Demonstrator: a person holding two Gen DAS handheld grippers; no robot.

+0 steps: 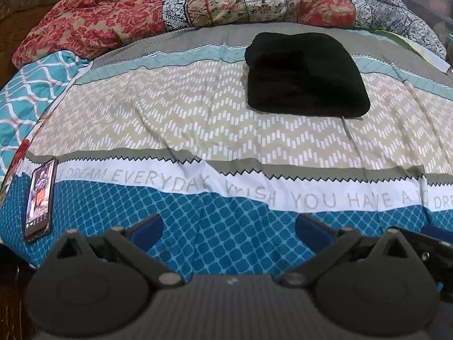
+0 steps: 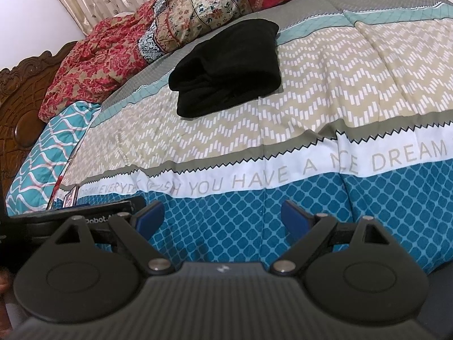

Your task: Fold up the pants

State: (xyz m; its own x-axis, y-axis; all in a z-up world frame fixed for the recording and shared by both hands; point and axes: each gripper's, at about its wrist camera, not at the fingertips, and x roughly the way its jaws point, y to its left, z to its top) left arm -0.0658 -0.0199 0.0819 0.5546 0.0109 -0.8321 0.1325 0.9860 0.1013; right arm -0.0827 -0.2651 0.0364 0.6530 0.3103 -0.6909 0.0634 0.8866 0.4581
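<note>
Black pants (image 1: 305, 75) lie folded into a compact stack on the bedspread (image 1: 184, 119), at 1 o'clock in the left wrist view and 12 o'clock in the right wrist view (image 2: 226, 68), well apart from both grippers. Left gripper (image 1: 229, 228): blue pads spread apart, nothing between them, over the blue diamond band at the near edge. Right gripper (image 2: 223, 216): pads also apart, empty, same band. Phone (image 1: 39, 198) lies flat at 9 o'clock, screen lit. Rumpled floral quilt (image 1: 119, 14) is bunched at 11–12 o'clock behind the pants. Carved wooden headboard (image 2: 19, 99) at 9–10 o'clock in the right view.
</note>
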